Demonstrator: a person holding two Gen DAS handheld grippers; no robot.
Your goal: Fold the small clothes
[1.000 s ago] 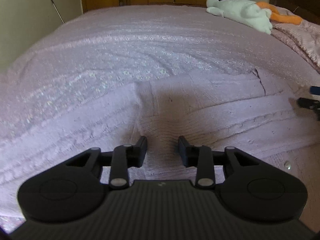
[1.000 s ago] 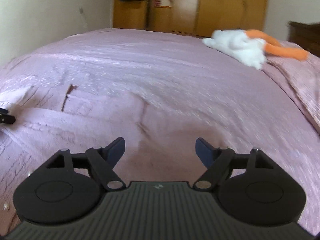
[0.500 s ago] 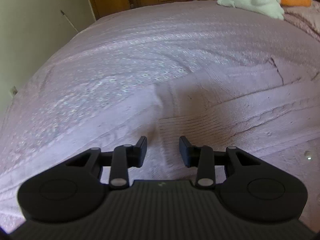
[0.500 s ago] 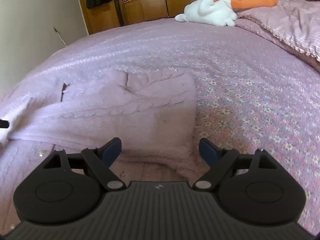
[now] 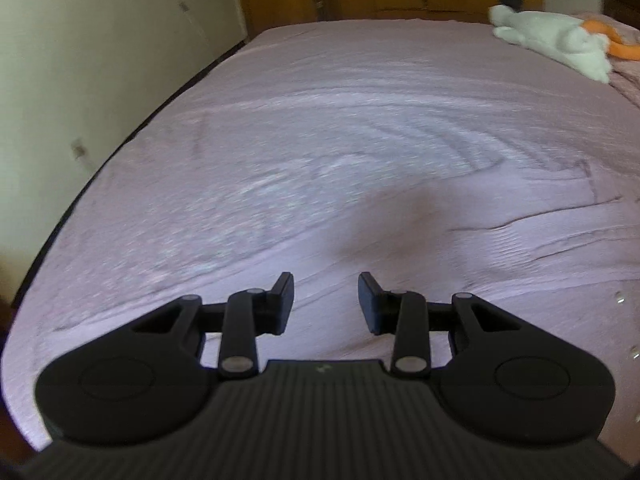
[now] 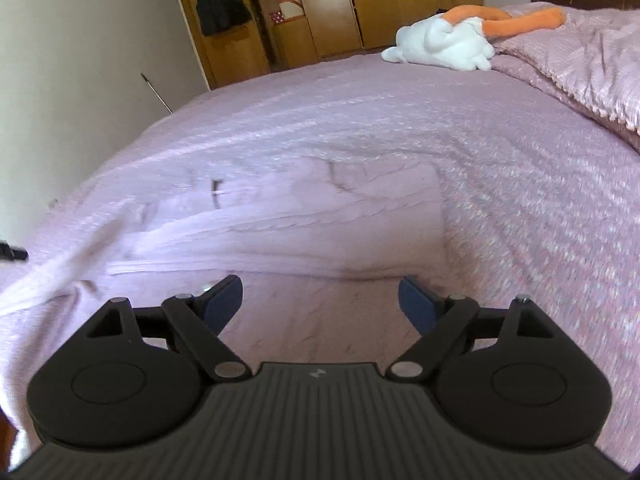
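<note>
A pale pink knit sweater (image 6: 320,216) lies flat on the pink bedspread (image 6: 400,120), folded into a band with a sleeve (image 6: 60,268) trailing to the left. In the left wrist view the sweater (image 5: 520,248) spreads to the right, blurred. My left gripper (image 5: 325,292) hovers above its near edge, jaws a modest gap apart, nothing between them. My right gripper (image 6: 322,292) hangs over the sweater's near part, jaws wide open and empty. A dark tip (image 6: 12,254) shows at the left edge of the right wrist view.
A white and orange plush toy (image 6: 444,44) lies at the far end of the bed. A rumpled pink blanket (image 6: 592,64) covers the right side. The wall (image 5: 100,60) runs close along the bed's left edge (image 5: 120,148). Wooden wardrobes (image 6: 332,8) stand behind.
Both grippers have drawn back from the sweater and risen a little. The sweater has slid right in the left view. The right jaws stand slightly wider; the left jaws are unchanged.
</note>
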